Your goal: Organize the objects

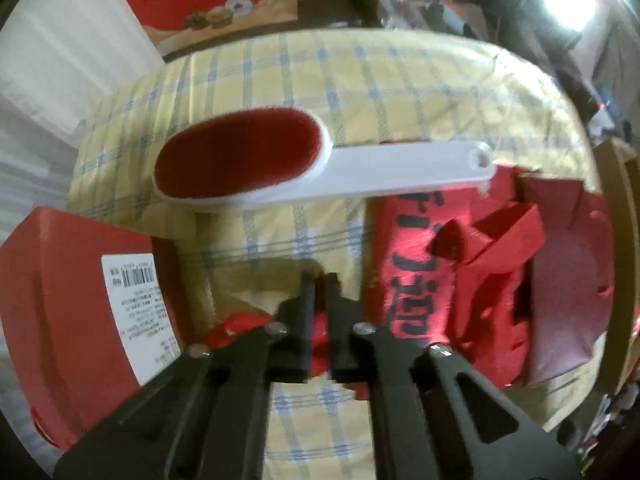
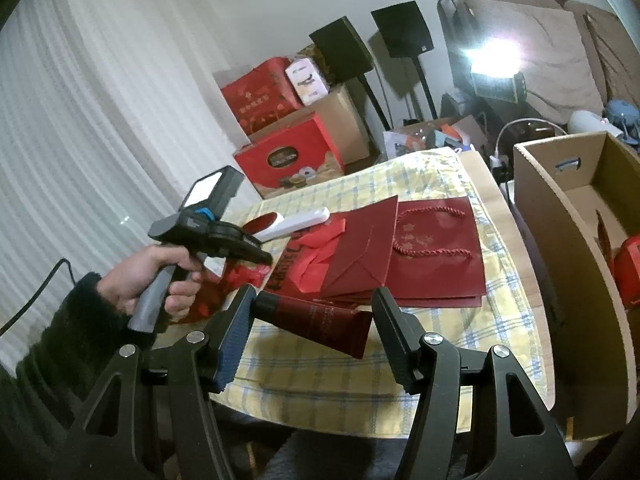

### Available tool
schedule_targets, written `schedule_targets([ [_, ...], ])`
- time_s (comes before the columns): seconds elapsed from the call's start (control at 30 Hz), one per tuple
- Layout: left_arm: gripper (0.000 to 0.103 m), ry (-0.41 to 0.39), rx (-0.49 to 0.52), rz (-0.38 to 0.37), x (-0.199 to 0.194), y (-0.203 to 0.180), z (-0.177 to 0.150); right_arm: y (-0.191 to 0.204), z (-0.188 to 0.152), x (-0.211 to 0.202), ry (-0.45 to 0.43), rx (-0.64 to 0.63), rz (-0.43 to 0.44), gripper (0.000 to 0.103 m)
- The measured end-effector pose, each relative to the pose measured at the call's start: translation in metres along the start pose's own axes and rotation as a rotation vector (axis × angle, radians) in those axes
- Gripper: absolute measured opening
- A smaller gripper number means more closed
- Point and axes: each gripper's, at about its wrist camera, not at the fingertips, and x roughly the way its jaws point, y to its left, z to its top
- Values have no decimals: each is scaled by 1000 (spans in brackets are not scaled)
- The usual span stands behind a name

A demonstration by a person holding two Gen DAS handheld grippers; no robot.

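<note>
My left gripper (image 1: 320, 278) points straight down over the yellow checked cloth (image 1: 360, 80), shut on a crumpled red wrapper (image 1: 320, 344) that shows between and beside its fingers. A white lint brush (image 1: 280, 168) with a red oval pad lies just beyond it. In the right wrist view a hand (image 2: 160, 276) holds that gripper over the same wrapper (image 2: 244, 276). My right gripper (image 2: 314, 290) hovers at the table's near edge with a dark red tube (image 2: 320, 320) spanning its jaws. The tube's cap meets the left pad and its crimped end meets the right finger.
Flat red paper bags (image 2: 436, 252) and loose red paper (image 1: 500, 280) lie right of the left gripper. A red box with a white label (image 1: 80, 320) sits at its left. An open cardboard box (image 2: 568, 240) stands right of the table. Red gift boxes (image 2: 288, 156) are stacked behind.
</note>
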Motion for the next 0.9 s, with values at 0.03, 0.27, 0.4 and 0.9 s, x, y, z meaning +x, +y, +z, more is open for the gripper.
schedule_targets([
  [0.03,2,-17,-15,-19,-5,1,-2,1,0,-1,-4,-6,-11,61],
  [0.27,1,-187,-39,-63,-56,3,-31,7,0,-8,-26,-28,-52,61],
  [0.4,1,-344,-22,19,-94,-8,-48,13,4,-11,-55,-65,-55,61],
  [0.9,1,-669,45,16,-191,-48,-107,59,28,-49,-198,-285,-122,61],
])
